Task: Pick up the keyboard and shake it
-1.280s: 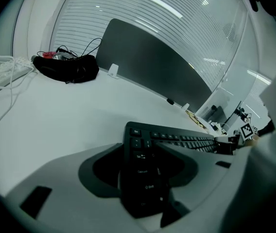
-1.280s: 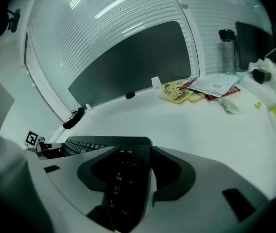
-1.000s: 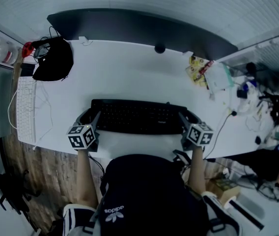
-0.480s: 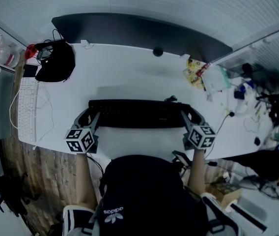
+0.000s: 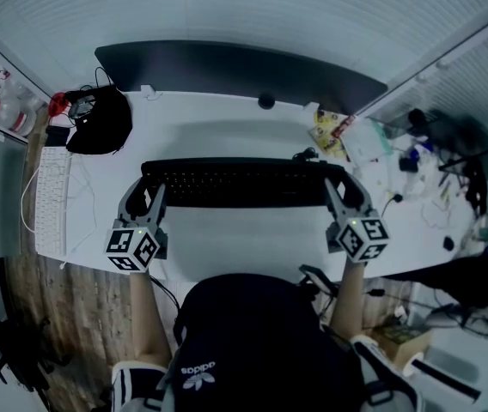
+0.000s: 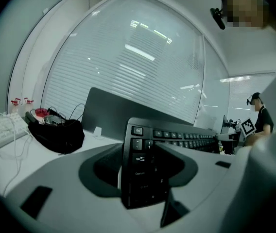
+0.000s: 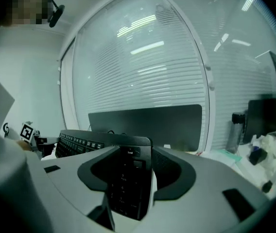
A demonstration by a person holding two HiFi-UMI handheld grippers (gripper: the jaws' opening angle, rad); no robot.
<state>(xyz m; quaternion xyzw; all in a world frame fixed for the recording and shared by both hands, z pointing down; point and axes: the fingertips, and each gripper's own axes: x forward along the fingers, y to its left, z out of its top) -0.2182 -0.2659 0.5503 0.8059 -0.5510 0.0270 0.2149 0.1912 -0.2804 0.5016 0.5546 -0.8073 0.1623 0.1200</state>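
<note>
The black keyboard (image 5: 242, 184) stretches crosswise over the white tabletop (image 5: 218, 127). The left hand-held gripper (image 5: 143, 197) clamps its left end and the right hand-held gripper (image 5: 340, 194) its right end. A black bag (image 5: 100, 120) sits at the far left corner, and a white keyboard (image 5: 51, 200) lies along the left edge.

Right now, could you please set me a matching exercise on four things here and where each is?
1. black full-size keyboard
2. white keyboard
3. black fabric bag
4. yellow printed packet

A. far left corner of the white desk
B. clamped at its ends by the left tool and the right tool
C. far right part of the desk
D. along the desk's left edge

Pairs: 1-B, 2-D, 3-A, 4-C.
</note>
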